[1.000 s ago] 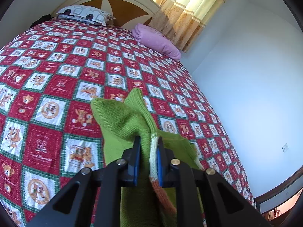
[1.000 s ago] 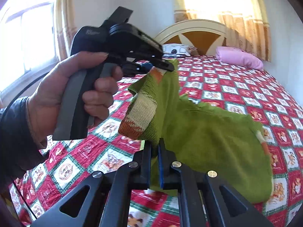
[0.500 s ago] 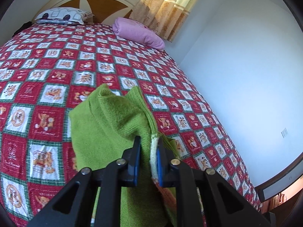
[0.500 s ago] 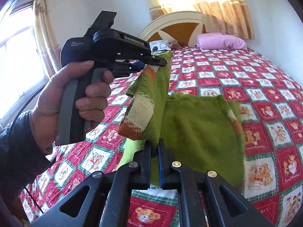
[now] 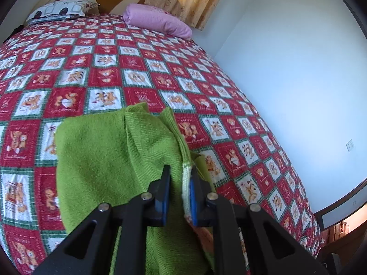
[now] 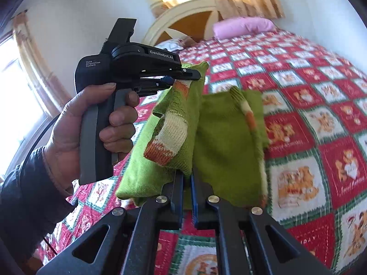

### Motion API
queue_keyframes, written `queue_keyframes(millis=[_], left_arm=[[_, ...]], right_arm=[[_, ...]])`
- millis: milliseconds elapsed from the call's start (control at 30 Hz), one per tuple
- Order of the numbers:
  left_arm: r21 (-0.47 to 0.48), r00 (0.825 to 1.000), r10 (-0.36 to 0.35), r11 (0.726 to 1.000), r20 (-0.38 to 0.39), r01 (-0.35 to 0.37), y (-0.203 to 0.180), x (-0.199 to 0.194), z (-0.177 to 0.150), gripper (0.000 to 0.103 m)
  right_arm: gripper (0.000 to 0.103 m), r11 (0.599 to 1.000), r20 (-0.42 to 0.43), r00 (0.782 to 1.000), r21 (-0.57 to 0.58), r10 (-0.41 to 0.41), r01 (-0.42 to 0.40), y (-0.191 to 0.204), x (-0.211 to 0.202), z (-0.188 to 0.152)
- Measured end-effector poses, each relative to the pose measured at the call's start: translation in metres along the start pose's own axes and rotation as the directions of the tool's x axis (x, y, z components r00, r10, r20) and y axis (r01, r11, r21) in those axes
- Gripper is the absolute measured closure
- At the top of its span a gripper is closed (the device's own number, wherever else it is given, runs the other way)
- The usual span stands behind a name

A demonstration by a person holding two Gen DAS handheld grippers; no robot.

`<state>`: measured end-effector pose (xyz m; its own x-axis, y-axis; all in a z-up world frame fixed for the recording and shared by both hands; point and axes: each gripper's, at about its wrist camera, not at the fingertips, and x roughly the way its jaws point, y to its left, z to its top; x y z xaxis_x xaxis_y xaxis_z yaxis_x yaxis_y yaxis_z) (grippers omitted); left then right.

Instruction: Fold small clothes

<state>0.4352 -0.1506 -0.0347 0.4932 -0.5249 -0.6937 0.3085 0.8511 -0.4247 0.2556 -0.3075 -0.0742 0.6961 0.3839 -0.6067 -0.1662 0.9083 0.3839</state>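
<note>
Bedspread [image 5: 137,73], red and white patchwork, covers the whole bed; headboard [image 6: 190,16] and pink pillow [image 5: 158,20] sit at the far end; green knitted garment [image 5: 96,151] is the task item, partly lying on the bedspread and partly lifted, with one layer draped over another; knit appears soft, light and limp, judged likely to sag and stretch wherever unsupported; striped cuff [image 6: 167,135], orange and cream, hangs loose beneath the upper hold; left gripper [image 5: 179,183] has its fingers clamped on a cream-edged hem, raised above the bed; right gripper [image 6: 187,183] is pinched tight on a lower green edge; judged best held at hems or corners, both holds kept level so the fold lands square
</note>
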Motion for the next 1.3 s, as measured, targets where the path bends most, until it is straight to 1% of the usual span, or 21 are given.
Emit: queue_keyframes(millis=[133, 233, 300, 333, 367, 400, 433, 467, 533, 567, 600, 667, 733, 800, 933, 967, 1000, 1033, 1100, 1200, 1300], left_arm=[[0.021, 0.999, 0.029, 0.999, -0.038, -0.028, -0.011, 0.027, -0.006, 0.088], [0.035, 0.996, 0.063, 0.998, -0.064, -0.06, -0.019, 0.043, -0.012, 0.082], [0.056, 0.998, 0.046, 0.997, -0.051, -0.043, -0.029, 0.039, -0.015, 0.082], [0.077, 0.999, 0.026, 0.997, -0.031, -0.023, -0.035, 0.031, -0.017, 0.076], [0.107, 1.0, 0.014, 0.994, -0.012, -0.013, -0.041, 0.023, -0.02, 0.064], [0.136, 1.0, 0.013, 0.991, 0.01, -0.015, -0.046, 0.013, -0.022, 0.057], [0.16, 0.999, 0.019, 0.987, 0.041, -0.025, -0.048, 0.0, -0.026, 0.044], [0.177, 0.997, 0.027, 0.983, 0.067, -0.039, -0.048, -0.011, -0.03, 0.037], [0.199, 0.994, 0.052, 0.977, 0.098, -0.071, -0.039, -0.03, -0.041, 0.036], [0.197, 0.991, 0.078, 0.975, 0.104, -0.098, -0.031, -0.036, -0.047, 0.036], [0.192, 0.988, 0.103, 0.973, 0.116, -0.124, -0.022, -0.043, -0.054, 0.036], [0.182, 0.973, 0.167, 0.964, 0.158, -0.195, 0.001, -0.059, -0.073, 0.036], [0.16, 0.961, 0.209, 0.958, 0.181, -0.239, 0.018, -0.067, -0.088, 0.036], [0.122, 0.956, 0.239, 0.958, 0.169, -0.261, 0.034, -0.067, -0.1, 0.036], [0.079, 0.962, 0.24, 0.965, 0.128, -0.251, 0.049, -0.058, -0.121, 0.036], [0.077, 0.963, 0.238, 0.966, 0.127, -0.249, 0.049, -0.056, -0.124, 0.036], [0.077, 0.962, 0.241, 0.965, 0.126, -0.251, 0.048, -0.053, -0.127, 0.034], [0.079, 0.962, 0.242, 0.964, 0.127, -0.253, 0.046, -0.05, -0.129, 0.03], [0.094, 0.963, 0.238, 0.964, 0.125, -0.25, 0.041, -0.049, -0.133, 0.029], [0.127, 0.965, 0.225, 0.962, 0.133, -0.241, 0.034, -0.053, -0.135, 0.029], [0.158, 0.963, 0.222, 0.956, 0.154, -0.246, 0.029, -0.057, -0.137, 0.024]], right_arm=[[0.098, 0.995, -0.047, 0.999, 0.093, 0.021, -0.017, -0.026, 0.01, -0.009], [0.098, 0.99, -0.046, 0.999, 0.139, 0.027, -0.02, -0.039, 0.011, -0.017], [0.098, 0.986, -0.039, 0.999, 0.164, 0.024, -0.017, -0.049, 0.008, -0.023], [0.098, 0.984, -0.037, 0.999, 0.177, 0.019, -0.012, -0.055, 0.006, -0.026], [0.098, 0.983, -0.036, 0.999, 0.185, 0.017, -0.01, -0.058, 0.004, -0.028], [0.098, 0.98, -0.03, 0.999, 0.197, 0.016, -0.009, -0.062, 0.0, -0.03], [0.098, 0.978, -0.021, 1.0, 0.209, 0.015, -0.011, -0.067, -0.006, -0.03], [0.098, 0.977, -0.009, 1.0, 0.214, 0.007, -0.005, -0.07, -0.011, -0.03], [0.095, 0.979, 0.034, 0.998, 0.198, -0.054, 0.046, -0.071, -0.026, -0.028], [0.08, 0.981, 0.067, 0.995, 0.182, -0.075, 0.062, -0.069, -0.035, -0.025], [0.054, 0.983, 0.09, 0.993, 0.176, -0.078, 0.061, -0.067, -0.04, -0.022], [0.036, 0.984, 0.144, 0.988, 0.176, -0.058, 0.032, -0.061, -0.049, -0.012], [0.036, 0.989, 0.14, 0.989, 0.144, -0.045, 0.025, -0.053, -0.044, 0.002], [0.036, 0.992, 0.111, 0.993, 0.123, -0.04, 0.027, -0.045, -0.029, 0.021], [0.04, 0.992, -0.008, 1.0, 0.127, -0.007, 0.008, -0.042, 0.02, 0.047], [0.05, 0.992, -0.043, 0.999, 0.122, -0.011, 0.017, -0.043, 0.033, 0.05], [0.075, 0.993, -0.087, 0.996, 0.113, -0.015, 0.025, -0.044, 0.045, 0.05], [0.091, 0.994, -0.123, 0.992, 0.105, -0.03, 0.043, -0.046, 0.056, 0.05], [0.096, 0.993, -0.095, 0.995, 0.103, -0.042, 0.052, -0.045, 0.046, 0.046], [0.096, 0.995, -0.014, 0.997, 0.064, -0.075, 0.076, -0.036, 0.009, 0.039], [0.096, 0.985, -0.03, 0.988, 0.08, -0.152, 0.154, -0.049, 0.007, 0.028]])
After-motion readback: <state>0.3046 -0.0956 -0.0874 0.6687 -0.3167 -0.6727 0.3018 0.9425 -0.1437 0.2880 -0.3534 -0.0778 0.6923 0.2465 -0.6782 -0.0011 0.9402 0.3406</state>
